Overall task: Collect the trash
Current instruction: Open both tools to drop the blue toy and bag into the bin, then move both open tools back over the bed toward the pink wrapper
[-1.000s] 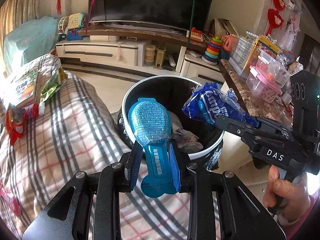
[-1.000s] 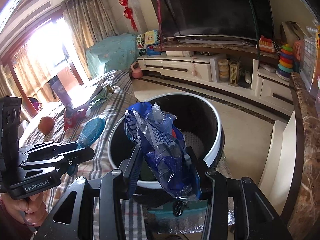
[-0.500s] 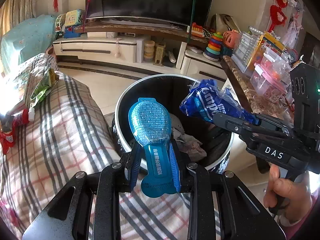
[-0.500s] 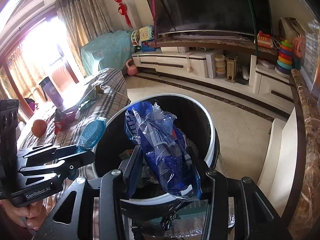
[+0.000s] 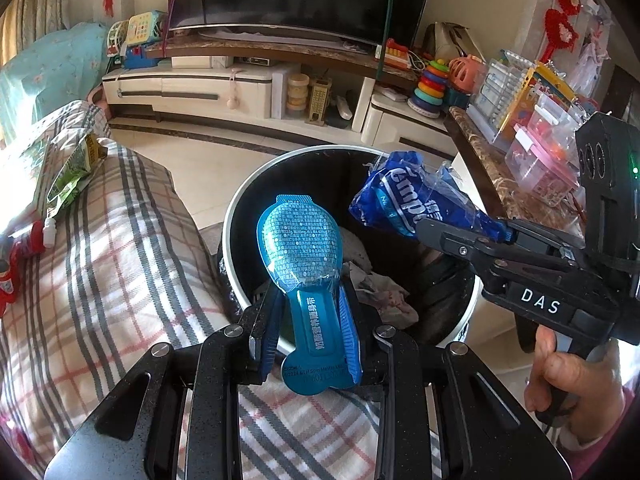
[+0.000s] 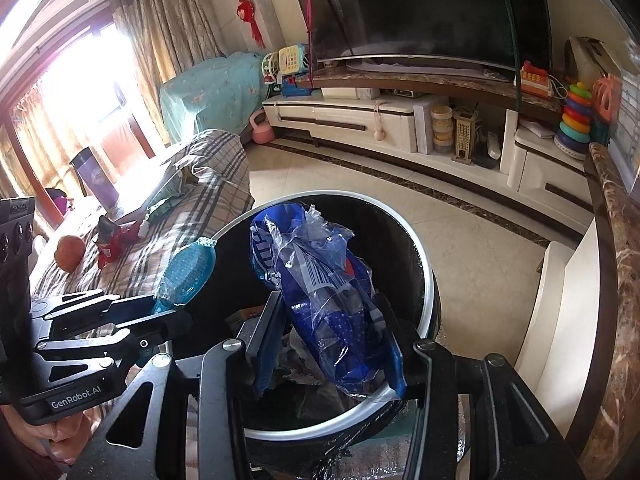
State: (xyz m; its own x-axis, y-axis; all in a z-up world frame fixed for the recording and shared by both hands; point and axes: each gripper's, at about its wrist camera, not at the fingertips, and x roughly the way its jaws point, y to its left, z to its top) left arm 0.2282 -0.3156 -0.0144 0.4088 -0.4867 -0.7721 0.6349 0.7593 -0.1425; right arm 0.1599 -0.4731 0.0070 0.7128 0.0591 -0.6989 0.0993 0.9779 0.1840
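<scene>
while held over the bin (image 5: 240, 216), teal pouch (image 5: 298, 240) points up, away from left gripper (image 5: 308, 336)

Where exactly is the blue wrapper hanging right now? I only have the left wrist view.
Observer: In the right wrist view, the blue wrapper stands between the opening jaws of the right gripper, above the mouth of the bin.
Operator: Is there anything on the sofa that I'm missing?
Observer: A round orange-brown fruit lies on the plaid cover.
Operator: Anything else back there?
Observer: A purple tumbler stands upright farther back, near the window.
</scene>
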